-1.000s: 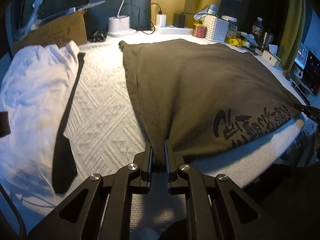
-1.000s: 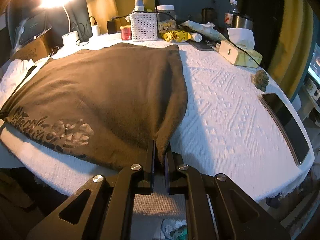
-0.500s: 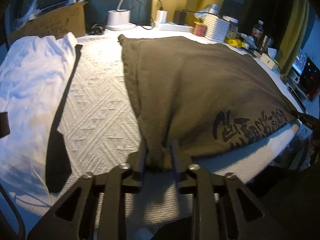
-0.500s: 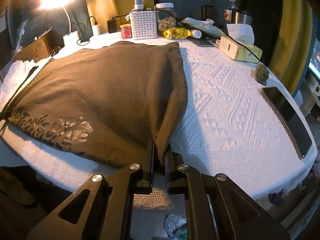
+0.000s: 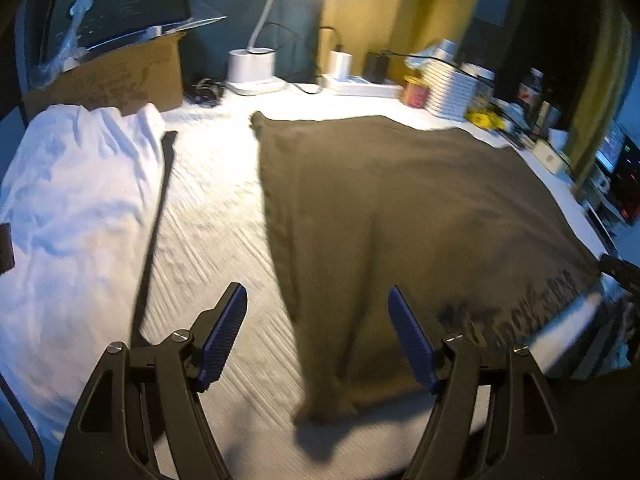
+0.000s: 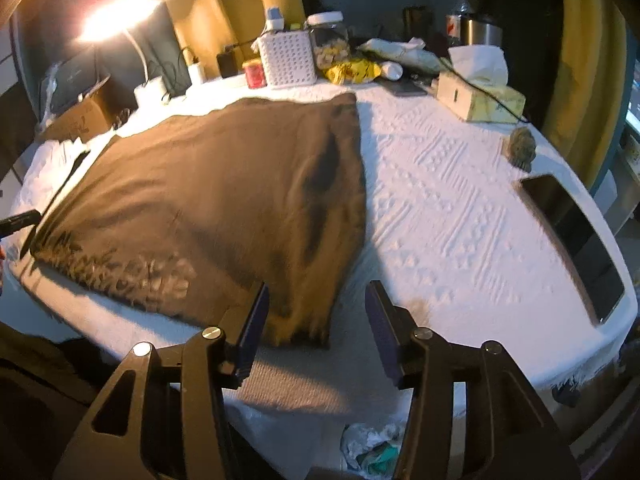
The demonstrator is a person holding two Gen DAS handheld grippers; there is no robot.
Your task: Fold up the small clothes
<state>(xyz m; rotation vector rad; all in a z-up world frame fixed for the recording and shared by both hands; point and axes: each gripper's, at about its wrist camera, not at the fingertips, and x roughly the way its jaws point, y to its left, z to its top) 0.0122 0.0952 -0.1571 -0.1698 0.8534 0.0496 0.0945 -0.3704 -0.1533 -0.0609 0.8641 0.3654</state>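
both released | left hand-held gripper (image 5: 318, 338) and right hand-held gripper (image 6: 316, 324) jaws just opened, spread, empty | brown garment (image 5: 400, 208) near corners dropped flat on bench (image 6: 460, 208) | fold laid, regrasp next

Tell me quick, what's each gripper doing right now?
Left gripper: open, just released the brown garment.
Right gripper: open, just released it too.

Home room, lived-in: white textured cloth (image 6: 460, 216) covering the surface; desk lamp (image 5: 256, 68) glowing at the back; tissue box (image 6: 480, 100), snack jar (image 6: 330, 42), water bottle (image 6: 456, 12), phone (image 6: 576, 236) and cardboard box (image 5: 116, 80) crowding its edges
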